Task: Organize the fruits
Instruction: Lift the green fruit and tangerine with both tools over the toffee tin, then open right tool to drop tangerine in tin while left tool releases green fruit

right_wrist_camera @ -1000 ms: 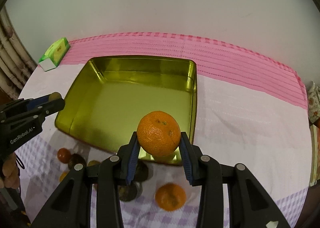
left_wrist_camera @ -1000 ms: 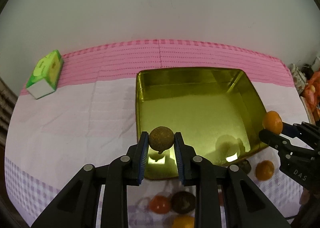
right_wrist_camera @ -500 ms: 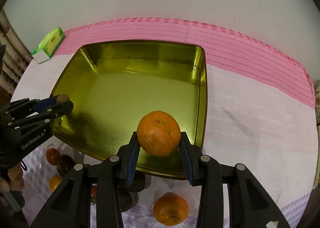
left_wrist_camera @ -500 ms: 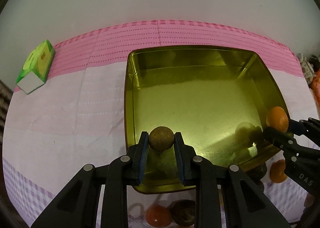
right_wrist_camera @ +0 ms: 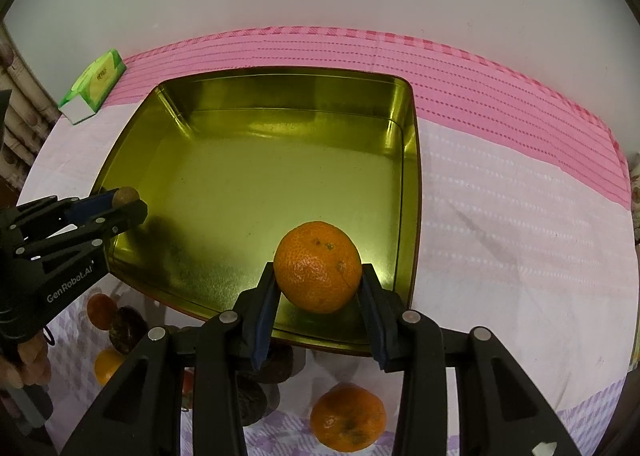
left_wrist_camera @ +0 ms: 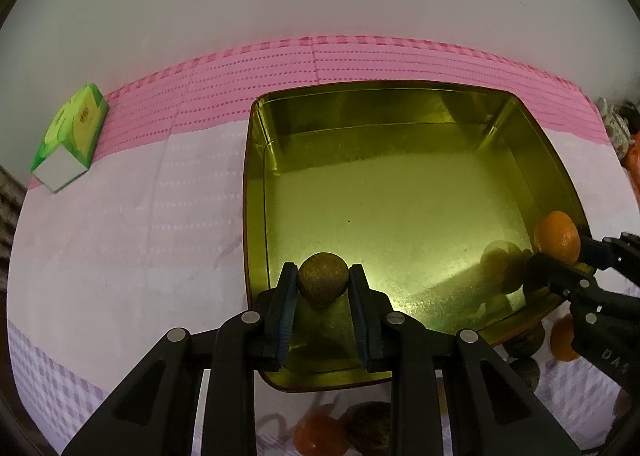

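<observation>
Black fingers, blue pads, silver screws

- Dark round fruits beneath the left hand-held gripper: kind unclear (partly covered).
- Orange items cut off at the left-wrist view's right edge.

- Your small brown round fruit sits lower centre of the left view, over the gold tin
- Your dimpled orange fills lower centre of the right view, above the tin's near right corner
- Loose oranges and dark fruits lie along the bottom edge
</observation>
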Tool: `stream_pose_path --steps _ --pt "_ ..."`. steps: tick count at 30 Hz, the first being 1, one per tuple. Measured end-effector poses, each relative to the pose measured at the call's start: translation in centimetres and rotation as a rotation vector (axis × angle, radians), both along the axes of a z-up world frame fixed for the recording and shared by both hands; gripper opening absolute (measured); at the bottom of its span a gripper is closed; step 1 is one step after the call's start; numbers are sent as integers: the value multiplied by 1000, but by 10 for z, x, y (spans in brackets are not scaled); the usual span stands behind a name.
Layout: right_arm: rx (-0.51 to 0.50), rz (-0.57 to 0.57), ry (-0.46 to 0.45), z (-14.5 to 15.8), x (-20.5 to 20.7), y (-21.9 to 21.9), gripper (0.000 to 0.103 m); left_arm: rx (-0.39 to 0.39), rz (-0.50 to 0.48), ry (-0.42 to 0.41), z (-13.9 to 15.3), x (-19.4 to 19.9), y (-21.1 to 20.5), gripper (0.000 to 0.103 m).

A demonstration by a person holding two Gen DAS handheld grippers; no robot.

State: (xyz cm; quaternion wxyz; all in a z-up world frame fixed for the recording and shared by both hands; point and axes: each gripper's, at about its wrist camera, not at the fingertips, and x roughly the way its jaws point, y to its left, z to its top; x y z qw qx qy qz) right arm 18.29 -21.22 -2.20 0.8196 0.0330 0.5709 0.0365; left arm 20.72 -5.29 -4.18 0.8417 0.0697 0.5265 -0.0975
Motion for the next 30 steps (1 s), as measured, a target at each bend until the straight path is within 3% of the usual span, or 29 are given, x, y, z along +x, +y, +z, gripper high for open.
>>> stream_pose_path --steps 14,18,30 --pt "-6 18 -3 0 -5 11 38 23 16 -13 -2 0 7 28" --pt "-5 15 -2 0 -6 8 38 -11 15 32 -7 -1 4 28" --pt "1 13 -7 -1 -3 6 38 9 27 32 -9 2 0 27"
